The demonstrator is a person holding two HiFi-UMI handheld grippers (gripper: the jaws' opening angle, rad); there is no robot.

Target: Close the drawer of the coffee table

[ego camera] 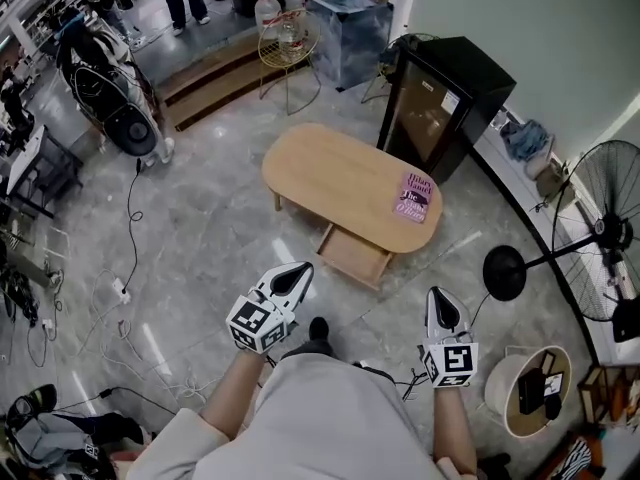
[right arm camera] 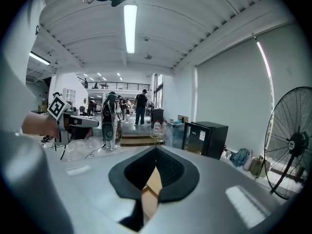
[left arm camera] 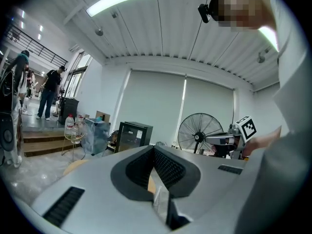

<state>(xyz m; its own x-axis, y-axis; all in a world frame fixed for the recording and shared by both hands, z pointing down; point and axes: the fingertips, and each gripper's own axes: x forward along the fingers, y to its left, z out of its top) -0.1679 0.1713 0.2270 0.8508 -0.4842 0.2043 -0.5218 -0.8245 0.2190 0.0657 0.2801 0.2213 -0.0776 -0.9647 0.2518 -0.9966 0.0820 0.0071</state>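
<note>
pink book (ego camera: pixel 415 196), cover reads "Hilary Mantel"

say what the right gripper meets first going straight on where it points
The right gripper would probably meet the open light wooden drawer of the oval wooden coffee table; depth is unclear.

Head view steeply down on coffee table (ego camera: pixel 340 173); gripper views level, sharing fan (left arm camera: pixel 198 135).

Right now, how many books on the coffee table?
1. The pink book lies at the right end of the coffee table, near its open drawer. Anything under the top is hidden.
</note>
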